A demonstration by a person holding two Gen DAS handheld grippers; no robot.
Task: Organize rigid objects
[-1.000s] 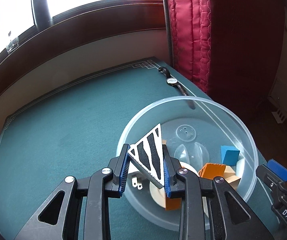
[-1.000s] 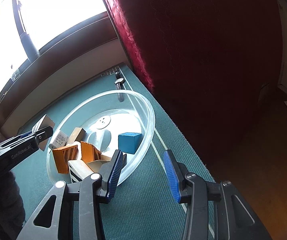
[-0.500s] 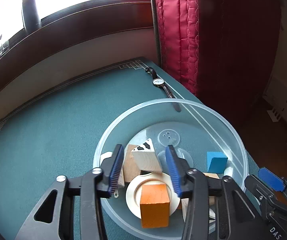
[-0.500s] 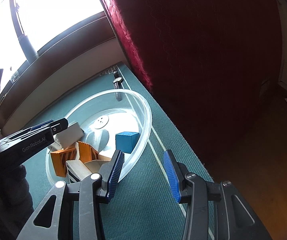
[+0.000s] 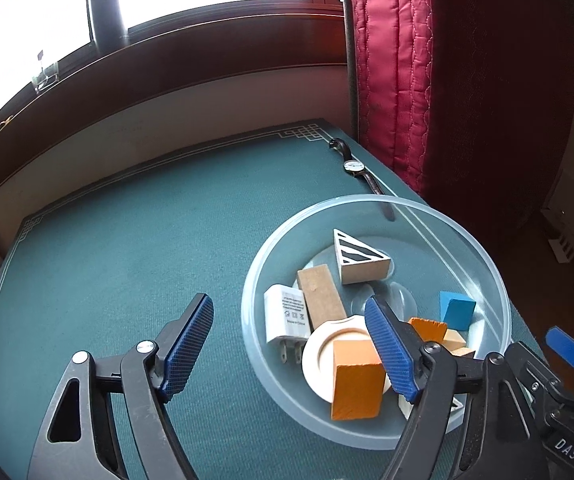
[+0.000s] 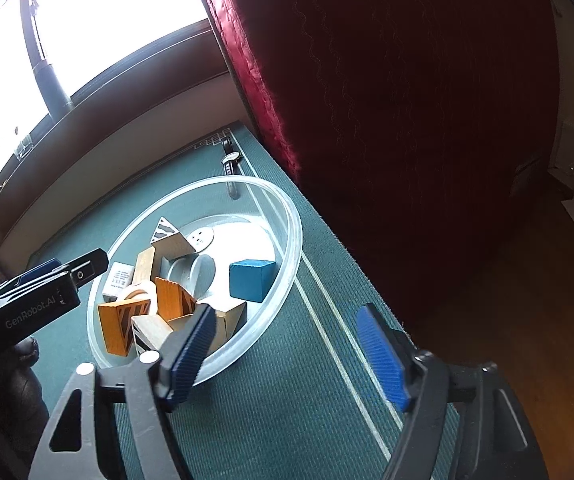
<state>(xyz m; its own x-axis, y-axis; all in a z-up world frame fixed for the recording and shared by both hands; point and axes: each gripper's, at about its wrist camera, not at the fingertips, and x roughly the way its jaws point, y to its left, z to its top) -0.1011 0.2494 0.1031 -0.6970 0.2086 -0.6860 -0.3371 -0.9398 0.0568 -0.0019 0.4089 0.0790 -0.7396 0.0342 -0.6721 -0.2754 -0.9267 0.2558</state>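
Note:
A clear plastic bowl (image 5: 483, 248) (image 6: 291, 220) stands on the green table. In it lie a striped triangular block (image 5: 361, 258) (image 6: 167, 234), a plain wooden bar (image 5: 321, 294), a white charger plug (image 5: 287, 316), a white ring (image 5: 327, 354), orange blocks (image 5: 357, 378) (image 6: 117, 326) and a blue cube (image 5: 457, 308) (image 6: 251, 278). My left gripper (image 5: 291, 346) is open and empty, over the bowl's near left rim. My right gripper (image 6: 287, 350) is open and empty, beside the bowl's near right rim.
A wristwatch (image 5: 353, 166) (image 6: 231, 158) lies beyond the bowl near the table's far right corner. A red curtain (image 5: 447, 80) hangs right of the table. A wall and window sill with a dark bottle (image 5: 105, 8) run behind. The table edge drops off at right (image 6: 391, 320).
My left gripper let go of the striped triangular block, which now lies in the bowl, then opened wide and drew back to the left. The right gripper has barely moved.

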